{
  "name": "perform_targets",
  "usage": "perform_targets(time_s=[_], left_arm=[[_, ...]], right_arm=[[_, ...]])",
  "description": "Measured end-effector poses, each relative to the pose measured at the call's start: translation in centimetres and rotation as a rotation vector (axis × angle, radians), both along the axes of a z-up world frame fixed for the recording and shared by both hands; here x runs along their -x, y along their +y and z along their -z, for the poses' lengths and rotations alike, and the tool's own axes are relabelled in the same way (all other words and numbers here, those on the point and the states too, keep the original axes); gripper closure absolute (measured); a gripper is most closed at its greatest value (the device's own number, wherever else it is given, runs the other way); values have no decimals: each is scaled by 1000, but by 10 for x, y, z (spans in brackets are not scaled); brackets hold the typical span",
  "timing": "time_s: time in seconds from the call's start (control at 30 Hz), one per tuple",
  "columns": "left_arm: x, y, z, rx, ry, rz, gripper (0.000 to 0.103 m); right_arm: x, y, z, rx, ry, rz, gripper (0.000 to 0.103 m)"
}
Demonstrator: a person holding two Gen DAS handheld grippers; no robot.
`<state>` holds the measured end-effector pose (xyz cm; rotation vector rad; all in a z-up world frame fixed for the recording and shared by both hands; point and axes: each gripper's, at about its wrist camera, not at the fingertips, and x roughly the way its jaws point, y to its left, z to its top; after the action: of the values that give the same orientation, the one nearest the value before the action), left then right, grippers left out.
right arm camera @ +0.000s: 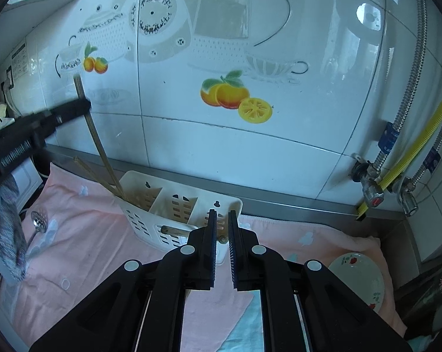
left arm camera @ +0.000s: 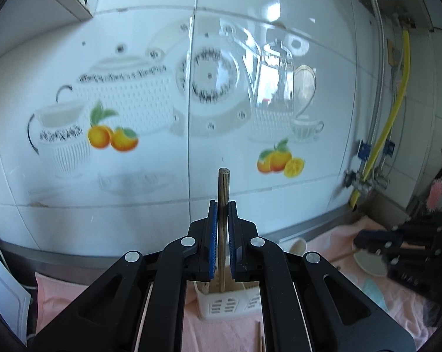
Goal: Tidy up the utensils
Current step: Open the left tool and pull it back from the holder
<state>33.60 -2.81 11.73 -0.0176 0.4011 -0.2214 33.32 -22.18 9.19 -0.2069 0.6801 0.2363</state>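
Observation:
My left gripper (left arm camera: 222,205) is shut on an upright wooden chopstick (left arm camera: 223,187) whose lower end reaches down into the white utensil holder (left arm camera: 221,305). The right wrist view shows the same left gripper (right arm camera: 86,105) with its chopstick (right arm camera: 99,146) slanting into the left compartment of the three-part holder (right arm camera: 144,226), where another chopstick (right arm camera: 95,173) leans. My right gripper (right arm camera: 222,214) hovers over the holder's front right, jaws nearly together on a chopstick seen end-on (right arm camera: 222,238). From the left wrist it appears blurred as the right gripper (left arm camera: 358,239).
A pink cloth (right arm camera: 83,234) covers the counter. On it lie a perforated spoon (right arm camera: 39,220) at left, a flowered plate (right arm camera: 358,275) at right and loose chopsticks (left arm camera: 260,337). Tiled wall stands close behind the holder. Pipes and valves (right arm camera: 373,193) crowd the right corner. A grey sleeve (right arm camera: 7,234) hangs at left.

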Motion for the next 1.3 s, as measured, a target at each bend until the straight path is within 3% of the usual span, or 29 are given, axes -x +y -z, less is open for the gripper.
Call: perform_targets(time_s=[0.1,0.2,0.27,0.4,0.43,0.73,0.97,1.3], left_arm=[[1,1,4,-2,11,1,94],[4,4,5,9,26,4,82],[10,5,4,1,25,-7,64],[31,14,1,7,18,-7,54],[37,16,1,9,17,-13,46],[109,33,17,7,22,-31,22],[156,48,52,9,57,-50,14],[204,66,102,-3,110,-81,10]], right_arm=[[8,-4,-7,-12,-22,9,87],[21,-9,-14,-27,-44,11,81],[32,-13,-18,-36,-62,14,76],[64,-22,-20,-64,-91,8,66],[70,-23,-18,-67,-92,7,64],[134,-25,34,-44,-78,10,49],[173,-18,92,-46,-20,5,48],[225,-3,161,-63,63,19,51]])
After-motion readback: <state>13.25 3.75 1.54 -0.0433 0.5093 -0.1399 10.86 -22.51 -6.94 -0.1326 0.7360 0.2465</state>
